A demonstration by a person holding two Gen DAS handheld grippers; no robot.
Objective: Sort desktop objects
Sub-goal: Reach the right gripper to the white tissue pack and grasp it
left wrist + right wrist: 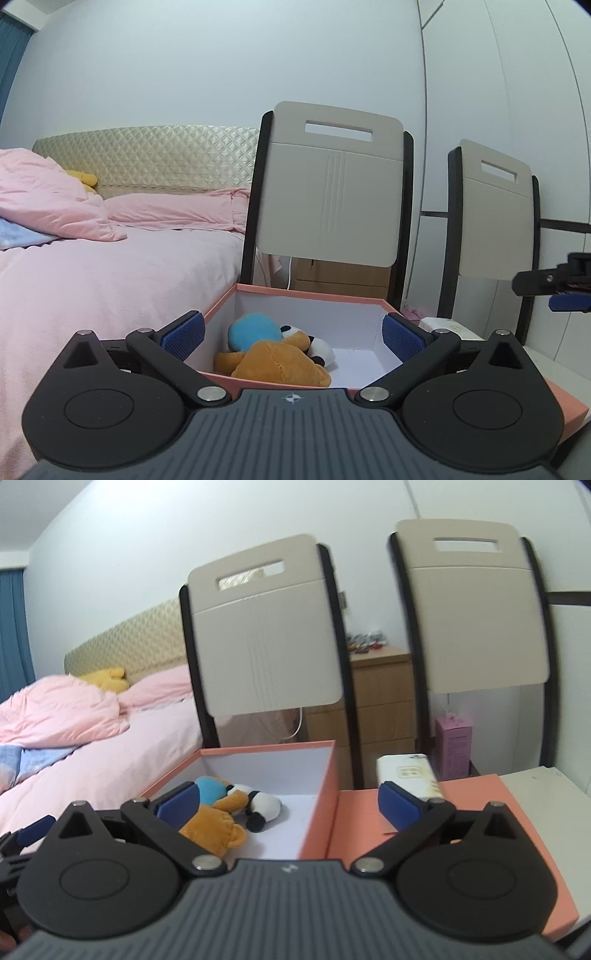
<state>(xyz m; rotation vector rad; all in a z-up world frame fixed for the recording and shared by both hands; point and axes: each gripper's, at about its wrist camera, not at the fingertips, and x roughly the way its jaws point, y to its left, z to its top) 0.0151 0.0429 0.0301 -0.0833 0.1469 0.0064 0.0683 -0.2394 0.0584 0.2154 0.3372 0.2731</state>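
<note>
An open pink box (306, 294) with a white inside holds three plush toys: a blue one (255, 328), an orange-brown bear (284, 365) and a panda (321, 350). My left gripper (293, 332) is open and empty just above the box's near edge. In the right wrist view the same box (317, 794) and toys (221, 812) lie at the left. My right gripper (288, 805) is open and empty above the box's right wall. A white packet (406, 773) lies on the pink lid (480, 812) beyond the right fingertip (400, 805).
Two chairs (328, 192) (469, 609) stand behind the table. A bed with pink bedding (110, 258) is to the left. A wooden drawer unit (376, 701) and a purple carton (452, 746) sit behind the chairs. The right gripper also shows in the left wrist view (561, 288).
</note>
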